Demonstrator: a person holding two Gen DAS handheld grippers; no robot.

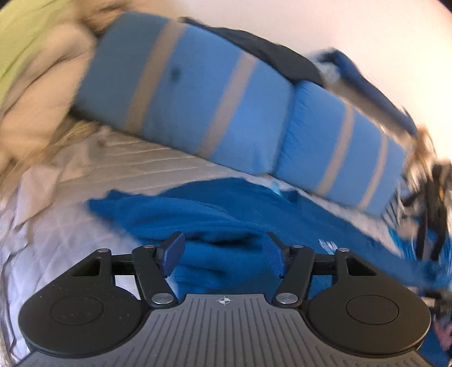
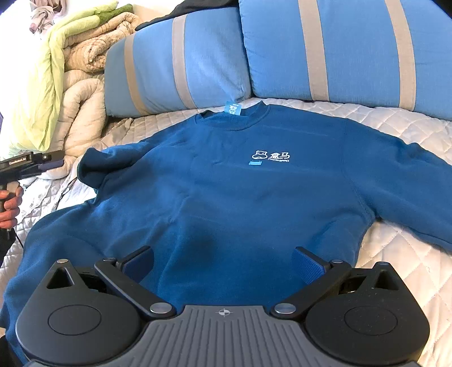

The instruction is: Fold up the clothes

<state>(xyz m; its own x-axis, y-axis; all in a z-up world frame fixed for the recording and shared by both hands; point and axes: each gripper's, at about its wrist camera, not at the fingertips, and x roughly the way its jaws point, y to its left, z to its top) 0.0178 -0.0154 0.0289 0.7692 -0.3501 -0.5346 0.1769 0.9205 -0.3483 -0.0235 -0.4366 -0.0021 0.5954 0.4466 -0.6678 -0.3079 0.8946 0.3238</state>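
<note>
Spread front-up on the quilted bed, collar toward the striped pillows — the blue sweatshirt, flat and ready for folding. Left gripper angled down beside the bunched sleeve, released, nothing between its pads. Right gripper poised over the hem — released, empty.

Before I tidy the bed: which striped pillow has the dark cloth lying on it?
The left striped pillow, beside the folded quilts; the dark cloth drapes over its top.
</note>
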